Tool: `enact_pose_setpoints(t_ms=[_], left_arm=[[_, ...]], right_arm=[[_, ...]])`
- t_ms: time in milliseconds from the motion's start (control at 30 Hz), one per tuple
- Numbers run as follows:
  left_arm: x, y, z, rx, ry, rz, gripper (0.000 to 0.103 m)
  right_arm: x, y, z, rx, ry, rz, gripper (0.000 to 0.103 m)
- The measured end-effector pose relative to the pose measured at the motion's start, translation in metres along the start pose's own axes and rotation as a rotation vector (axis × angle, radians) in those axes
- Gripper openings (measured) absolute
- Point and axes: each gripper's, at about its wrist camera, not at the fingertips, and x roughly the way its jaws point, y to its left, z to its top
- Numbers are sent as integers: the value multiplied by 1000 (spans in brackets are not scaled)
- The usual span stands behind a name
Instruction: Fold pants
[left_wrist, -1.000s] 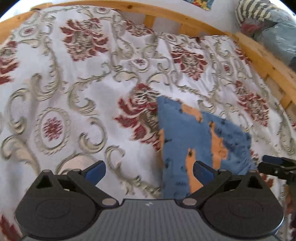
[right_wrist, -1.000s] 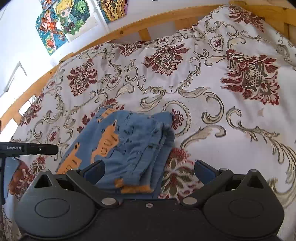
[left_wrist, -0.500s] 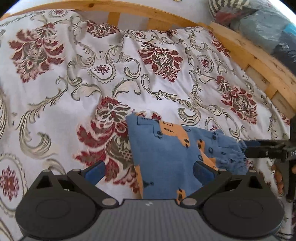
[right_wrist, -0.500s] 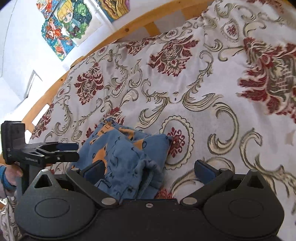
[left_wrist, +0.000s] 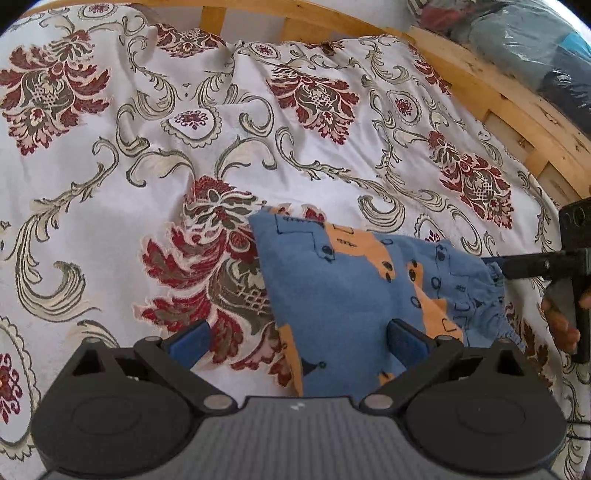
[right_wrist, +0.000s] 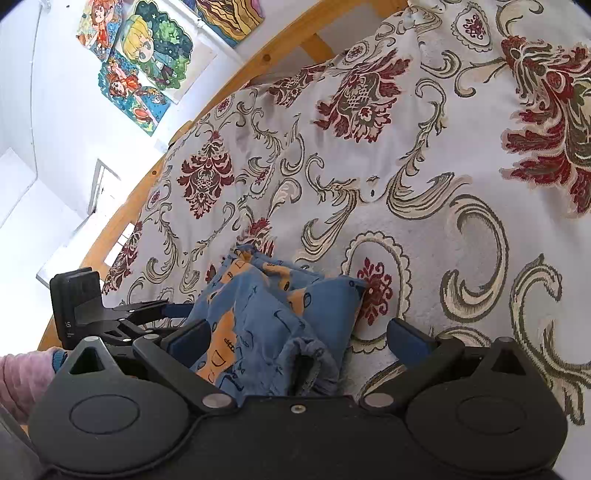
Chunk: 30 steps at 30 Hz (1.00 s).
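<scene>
Left wrist view: left gripper (left_wrist: 297, 341) jaws spread wide, nothing between the pads. Folded blue-and-orange pants (left_wrist: 351, 295) lie on the floral bedspread (left_wrist: 110, 184), straddling the right-hand jaw: that pad sits over the cloth, the left-hand pad over bare bedspread. Contact with the fabric can't be told. Right gripper (left_wrist: 532, 264) comes in from the right, its tip at the gathered waistband edge of the pants; a hand (left_wrist: 561, 317) holds it. Wooden bed rail (left_wrist: 498, 99) runs beyond the jaws.

Right wrist view: right gripper (right_wrist: 297, 341) jaws also wide apart, empty. Pants (right_wrist: 273, 317) bunched between the jaws, nearer the left-hand pad, waistband closest to the camera. Left gripper (right_wrist: 147, 310) pokes in beside the left-hand jaw, at the pants' edge. Posters (right_wrist: 147, 55) on the wall past the rail.
</scene>
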Motion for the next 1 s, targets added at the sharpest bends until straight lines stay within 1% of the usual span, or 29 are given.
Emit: enact_pose_setpoints(t_ms=[67,133,200,267,400,500,667,800,867,1000], left_arm=[[-2,3,-1,-10,-5,-12,102],[-4,9,-3,-34,-5,-35,99],[-6,13,-4,-65,5,-62,95],[-7,15,-3,-72,7,-73,93],[-8,14,-1,-76,2,-89,93],[-5,13,-1,-82,8,-102,93],[-4,14,-3,-111,15,-132,95],[-4,12,-4,-100,26,-143,95],[-3,11,-3,-96,34,-142,95],[-1,11,-2,-92,46,-138,99]], right_arm=[[1,1,-1,-4,3,1,101],[3,3,-2,-10,12,7,101],[6,6,-3,-19,20,13,98],[8,7,-4,-22,27,22,95],[12,7,-9,-23,27,19,94],[12,8,-13,-5,-4,24,95],[10,8,-18,29,-33,70,95],[6,1,-15,96,-43,135,95],[7,-5,-12,126,-29,142,94],[12,-4,-11,103,9,84,82]])
